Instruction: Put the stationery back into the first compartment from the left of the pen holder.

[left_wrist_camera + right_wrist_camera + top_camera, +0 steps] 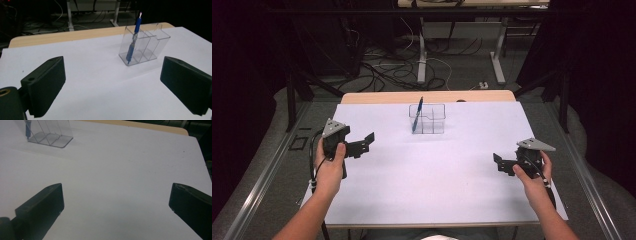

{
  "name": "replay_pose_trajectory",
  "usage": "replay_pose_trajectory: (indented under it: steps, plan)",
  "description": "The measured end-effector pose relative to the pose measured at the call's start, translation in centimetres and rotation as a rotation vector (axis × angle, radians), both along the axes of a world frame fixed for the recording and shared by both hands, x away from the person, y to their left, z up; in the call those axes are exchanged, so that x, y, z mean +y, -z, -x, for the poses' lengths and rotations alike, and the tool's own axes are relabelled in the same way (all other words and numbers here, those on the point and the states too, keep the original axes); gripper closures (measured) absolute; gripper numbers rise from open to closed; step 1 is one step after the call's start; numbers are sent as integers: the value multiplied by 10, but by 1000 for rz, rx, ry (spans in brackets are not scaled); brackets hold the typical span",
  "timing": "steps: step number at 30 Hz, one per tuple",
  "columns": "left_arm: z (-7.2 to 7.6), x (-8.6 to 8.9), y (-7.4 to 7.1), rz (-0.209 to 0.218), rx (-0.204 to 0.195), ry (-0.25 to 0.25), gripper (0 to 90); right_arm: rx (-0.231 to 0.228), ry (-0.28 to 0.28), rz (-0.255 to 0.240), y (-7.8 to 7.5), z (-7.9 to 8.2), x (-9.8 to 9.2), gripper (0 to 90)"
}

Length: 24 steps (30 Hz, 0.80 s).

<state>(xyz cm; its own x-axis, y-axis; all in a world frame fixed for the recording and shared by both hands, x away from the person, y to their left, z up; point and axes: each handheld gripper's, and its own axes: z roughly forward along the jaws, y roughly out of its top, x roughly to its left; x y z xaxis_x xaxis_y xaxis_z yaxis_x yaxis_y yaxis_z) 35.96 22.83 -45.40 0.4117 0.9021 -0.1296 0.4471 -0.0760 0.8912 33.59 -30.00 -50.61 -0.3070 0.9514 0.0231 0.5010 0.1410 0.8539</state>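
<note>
clear three-compartment plastic holder upper centre of the high view, standing on the white-covered bench. blue ballpoint pen upright and slightly tilted in the holder's leftmost compartment, tip down, top poking above the rim. left hand-held gripper at middle left, jaws spread wide, nothing between them, well apart from the holder. right hand-held gripper at middle right, jaws likewise wide apart and empty. in the left gripper view, holder and pen upper right of centre, beyond both black jaws.

Dim, soft-focus frames; evenly lit white table, dark surroundings, faint shadows.
</note>
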Motion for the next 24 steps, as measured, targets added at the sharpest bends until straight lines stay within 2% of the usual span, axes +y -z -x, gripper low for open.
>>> replay_pose_trajectory:
  steps: [12,24]
  plan:
    - [7,22,40,31,71,-62,68,8,5,2,1,0,0,0]
    - [9,37,60,62,102,-110,76,11,2,1,2,-1,0,0]
